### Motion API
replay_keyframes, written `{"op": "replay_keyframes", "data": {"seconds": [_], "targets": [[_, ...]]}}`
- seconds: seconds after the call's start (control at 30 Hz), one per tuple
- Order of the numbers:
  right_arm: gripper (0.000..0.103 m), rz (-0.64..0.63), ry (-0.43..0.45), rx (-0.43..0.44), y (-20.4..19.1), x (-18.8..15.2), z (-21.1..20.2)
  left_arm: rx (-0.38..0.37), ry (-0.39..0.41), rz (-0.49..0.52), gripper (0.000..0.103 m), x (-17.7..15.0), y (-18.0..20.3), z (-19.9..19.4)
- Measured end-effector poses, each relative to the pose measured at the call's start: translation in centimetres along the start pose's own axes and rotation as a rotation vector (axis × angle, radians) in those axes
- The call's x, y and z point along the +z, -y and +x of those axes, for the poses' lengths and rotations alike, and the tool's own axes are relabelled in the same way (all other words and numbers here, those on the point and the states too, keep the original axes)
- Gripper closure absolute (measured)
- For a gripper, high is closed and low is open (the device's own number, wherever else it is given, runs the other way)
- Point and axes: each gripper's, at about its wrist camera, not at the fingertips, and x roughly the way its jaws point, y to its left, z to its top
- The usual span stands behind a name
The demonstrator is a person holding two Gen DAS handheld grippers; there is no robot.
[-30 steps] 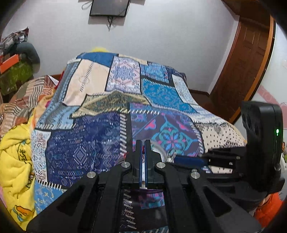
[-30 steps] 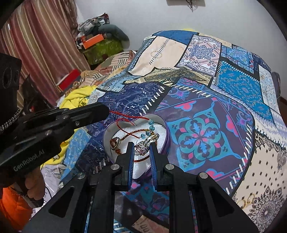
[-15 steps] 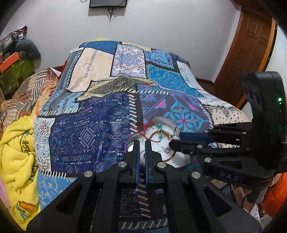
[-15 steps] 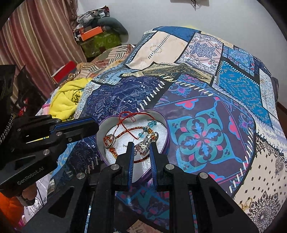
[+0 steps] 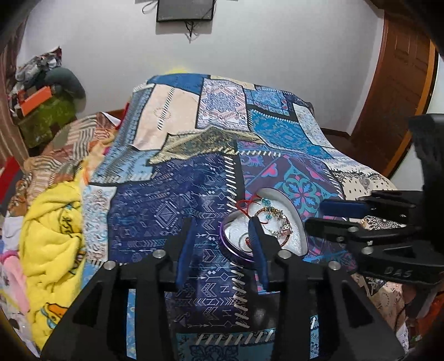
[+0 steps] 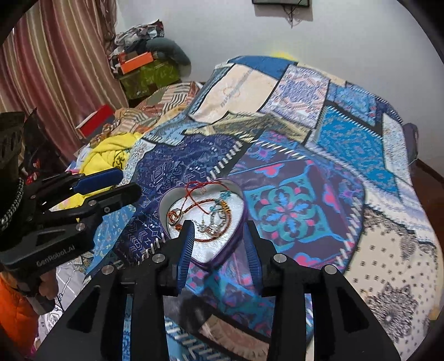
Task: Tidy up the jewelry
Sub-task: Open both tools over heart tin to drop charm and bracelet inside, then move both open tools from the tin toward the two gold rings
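Observation:
A heart-shaped purple box [image 6: 241, 222] with a white lining sits on the patchwork bedspread [image 6: 291, 155]. It holds a tangle of jewelry [image 6: 205, 211]: red cord, copper rings, turquoise beads, silver pieces. The box also shows in the left wrist view [image 5: 231, 247], with the jewelry [image 5: 274, 219] inside. My right gripper [image 6: 219, 230] is open and empty, just above the box's near end. My left gripper [image 5: 222, 230] is open and empty, to the left of the box, its right finger over the box's left rim.
A yellow blanket [image 5: 52, 222] and striped cloths lie at the bed's left side. A pile of clothes and boxes [image 6: 144, 66] stands by the curtain. A wooden door [image 5: 396, 83] is at the right. A dark screen [image 5: 184, 9] hangs on the wall.
Both grippers have opened from shut or nearly shut. The left gripper has let go of the red cord, which now lies in the box. Both have lifted back a little.

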Motion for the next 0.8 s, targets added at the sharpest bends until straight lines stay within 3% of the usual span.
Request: {"op": "replay_keyframes", "data": {"seconds": [0.4,0.8], "targets": [[0.069,0.069,0.065,-0.109,3.7,-2.2,-5.4,-0.024,0.037,0.025,0.047,0.2,3.0,-3.4],[0.069,0.220,0.061,-0.264,12.2,-6.6,-9.0,-0.130,-0.041,0.097,0.047,-0.5,9.7,-1.3]]}}
